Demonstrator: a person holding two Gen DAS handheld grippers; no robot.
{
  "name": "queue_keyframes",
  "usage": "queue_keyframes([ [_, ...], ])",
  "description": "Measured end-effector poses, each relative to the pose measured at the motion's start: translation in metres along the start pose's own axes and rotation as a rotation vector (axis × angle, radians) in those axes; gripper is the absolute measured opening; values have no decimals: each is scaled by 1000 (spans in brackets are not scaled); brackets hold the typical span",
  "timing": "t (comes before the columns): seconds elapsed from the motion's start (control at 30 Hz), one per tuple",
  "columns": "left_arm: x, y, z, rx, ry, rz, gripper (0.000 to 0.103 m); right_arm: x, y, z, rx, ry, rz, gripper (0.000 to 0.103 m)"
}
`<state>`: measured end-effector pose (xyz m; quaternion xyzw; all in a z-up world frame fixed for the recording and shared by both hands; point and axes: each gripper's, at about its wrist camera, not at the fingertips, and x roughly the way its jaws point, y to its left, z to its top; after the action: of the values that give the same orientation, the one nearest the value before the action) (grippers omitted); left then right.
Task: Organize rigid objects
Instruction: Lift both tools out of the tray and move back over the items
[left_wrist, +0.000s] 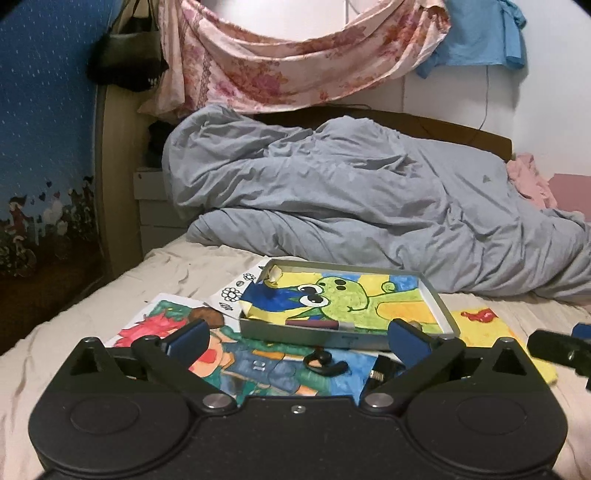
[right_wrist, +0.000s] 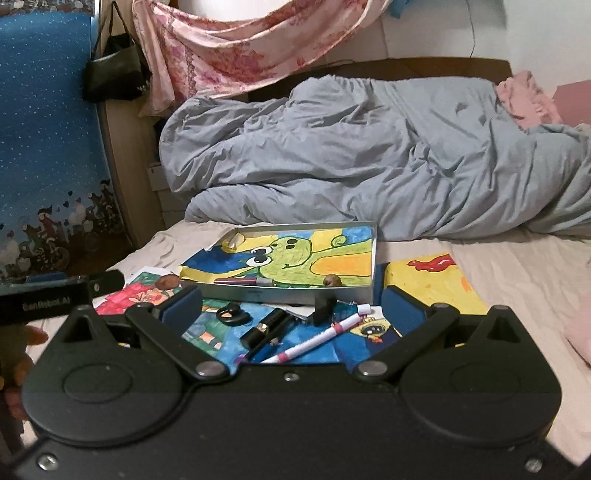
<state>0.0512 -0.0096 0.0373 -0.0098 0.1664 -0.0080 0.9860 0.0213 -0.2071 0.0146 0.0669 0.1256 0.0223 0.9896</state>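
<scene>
Pen (right_wrist: 317, 338), lipstick (right_wrist: 264, 328) beside grey tray (right_wrist: 280, 293).

A bed (right_wrist: 498, 280) with a pale beige sheet fills the lower half of both views. Across the middle of the frame a rumpled grey duvet (left_wrist: 351, 199) lies heaped against a dark brown headboard (right_wrist: 424, 68). In the upper centre a pink floral cloth (left_wrist: 295, 62) hangs draped over a white wall (right_wrist: 535, 37), and a blue garment (left_wrist: 480, 33) hangs at the upper right. At the left edge stands a blue panel printed with small cartoon figures (left_wrist: 40, 147), with a black bag (right_wrist: 114, 70) hung beside it. The light is dim and even.
</scene>
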Motion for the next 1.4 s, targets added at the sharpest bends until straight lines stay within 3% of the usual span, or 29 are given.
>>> queue_keyframes([
  [0.43, -56, 13, -28, 0, -6, 12, 102, -44, 24, -29, -21, 30, -18, 103],
  [1.4, -53, 9, -37, 16, 12, -13, 102, -41, 20, -35, 15, 75, -39, 102],
])
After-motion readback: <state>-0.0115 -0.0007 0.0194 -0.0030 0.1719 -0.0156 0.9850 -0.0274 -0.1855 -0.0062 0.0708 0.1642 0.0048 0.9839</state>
